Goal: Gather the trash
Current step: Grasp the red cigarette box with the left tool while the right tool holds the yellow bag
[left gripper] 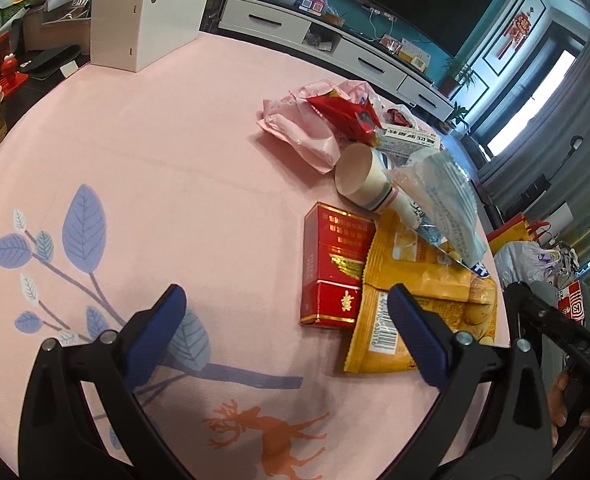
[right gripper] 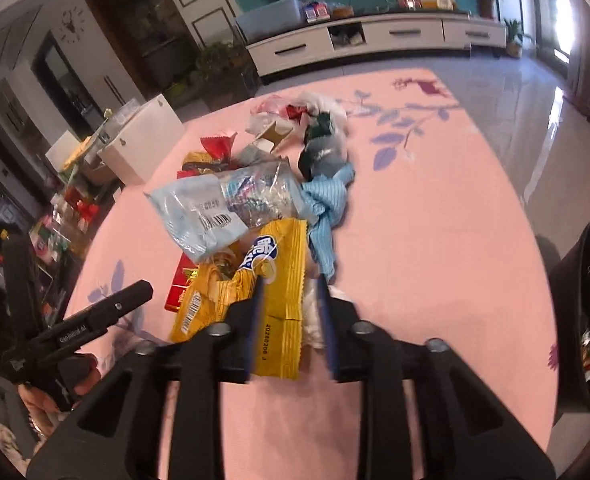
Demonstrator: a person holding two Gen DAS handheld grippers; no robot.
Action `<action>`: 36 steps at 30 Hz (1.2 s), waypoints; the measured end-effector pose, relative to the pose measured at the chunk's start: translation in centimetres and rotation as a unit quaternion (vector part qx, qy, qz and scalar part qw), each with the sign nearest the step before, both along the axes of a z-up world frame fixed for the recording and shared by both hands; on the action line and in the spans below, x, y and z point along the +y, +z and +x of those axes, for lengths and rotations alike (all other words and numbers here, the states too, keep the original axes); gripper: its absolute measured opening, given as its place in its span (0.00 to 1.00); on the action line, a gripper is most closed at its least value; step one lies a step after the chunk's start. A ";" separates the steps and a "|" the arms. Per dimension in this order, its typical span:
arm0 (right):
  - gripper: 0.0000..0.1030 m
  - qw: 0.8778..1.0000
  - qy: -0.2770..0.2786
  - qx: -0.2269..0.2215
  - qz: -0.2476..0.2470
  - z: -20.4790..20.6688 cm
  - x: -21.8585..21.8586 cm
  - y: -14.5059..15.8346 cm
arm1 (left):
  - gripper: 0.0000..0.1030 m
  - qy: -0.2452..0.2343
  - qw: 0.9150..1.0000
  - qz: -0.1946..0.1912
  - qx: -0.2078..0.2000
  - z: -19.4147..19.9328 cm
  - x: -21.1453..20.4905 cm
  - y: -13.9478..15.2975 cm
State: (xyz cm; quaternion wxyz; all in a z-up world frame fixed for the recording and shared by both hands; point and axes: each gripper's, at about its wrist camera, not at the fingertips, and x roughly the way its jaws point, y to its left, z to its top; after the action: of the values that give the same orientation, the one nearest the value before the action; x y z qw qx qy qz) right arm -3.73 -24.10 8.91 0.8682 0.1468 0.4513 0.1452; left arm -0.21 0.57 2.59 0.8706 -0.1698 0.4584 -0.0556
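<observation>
On the pink-clothed bench (left gripper: 143,152), the yellow foil snack wrapper (right gripper: 283,304) lies half hidden between the right gripper (right gripper: 291,292)'s partly closed jaws; whether they pinch it is unclear. White stuff at 3 o'clock of it is blurred. The left gripper (left gripper: 287,300) angles downward, jaws wide and empty, a red cigarette box (left gripper: 335,264) at 1 o'clock.

Likely a home living room: TV cabinet (right gripper: 375,38), wall clock (right gripper: 71,26).
</observation>
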 end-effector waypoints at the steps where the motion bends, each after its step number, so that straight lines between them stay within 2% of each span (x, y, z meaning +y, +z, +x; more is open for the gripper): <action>1: 0.69 1.000 -0.001 0.002 0.012 0.1 0.0 -0.1 | 0.97 0.001 1.000 -0.001 0.001 0.0 0.1 0.0; 4: 0.74 1.000 0.013 0.000 0.014 0.6 1.1 -0.5 | 0.97 0.008 1.000 -0.005 0.004 0.1 0.5 -0.1; 6: 0.82 1.000 0.015 0.000 -0.006 1.3 2.2 -1.1 | 0.97 0.013 1.000 -0.006 0.006 0.3 0.8 -0.2; 12: 0.83 0.999 0.032 0.022 -0.031 3.2 4.5 -4.0 | 0.97 0.010 1.000 -0.003 0.007 0.3 0.8 -0.3; 13: 0.81 0.999 0.033 0.017 -0.027 3.2 4.5 -4.1 | 0.97 0.009 1.000 -0.002 0.006 0.2 0.8 -0.3; 15: 0.64 0.999 0.047 0.011 -0.019 3.1 4.6 -3.9 | 0.97 0.009 1.000 -0.003 0.005 0.2 0.9 -0.2; 17: 0.43 0.998 0.054 0.019 -0.007 3.0 4.4 -4.0 | 0.97 0.010 1.000 -0.005 0.006 0.2 1.0 -0.3; 18: 0.37 0.998 0.056 0.024 -0.002 3.0 4.3 -4.1 | 0.97 0.010 1.000 -0.006 0.007 0.2 1.1 -0.3; 19: 0.24 0.998 0.058 0.030 0.009 2.9 4.0 -4.1 | 0.97 0.008 1.000 -0.007 0.008 0.3 1.1 -0.4; 21: 0.21 0.998 0.056 0.034 0.015 2.6 3.7 -3.7 | 0.97 0.005 1.000 -0.009 0.009 0.3 0.9 -0.4; 26: 0.19 0.998 0.052 0.006 0.027 0.9 2.3 -1.2 | 0.97 -0.015 1.000 -0.006 0.004 0.7 -0.2 -0.4; 31: 0.19 0.999 0.015 -0.021 0.019 0.1 0.3 0.4 | 0.97 -0.046 0.999 -0.005 0.009 1.7 -2.6 -1.1; 36: 0.19 0.999 0.001 -0.018 0.033 0.1 -1.2 0.7 | 0.97 -0.081 0.997 0.019 0.009 2.6 -5.2 -1.7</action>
State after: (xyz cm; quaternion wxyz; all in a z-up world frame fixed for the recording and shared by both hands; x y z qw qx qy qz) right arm -3.66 -25.26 9.62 0.8706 0.1723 0.4309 0.1633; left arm 2.43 -4.67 0.90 0.8623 -0.1162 0.4791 -0.1159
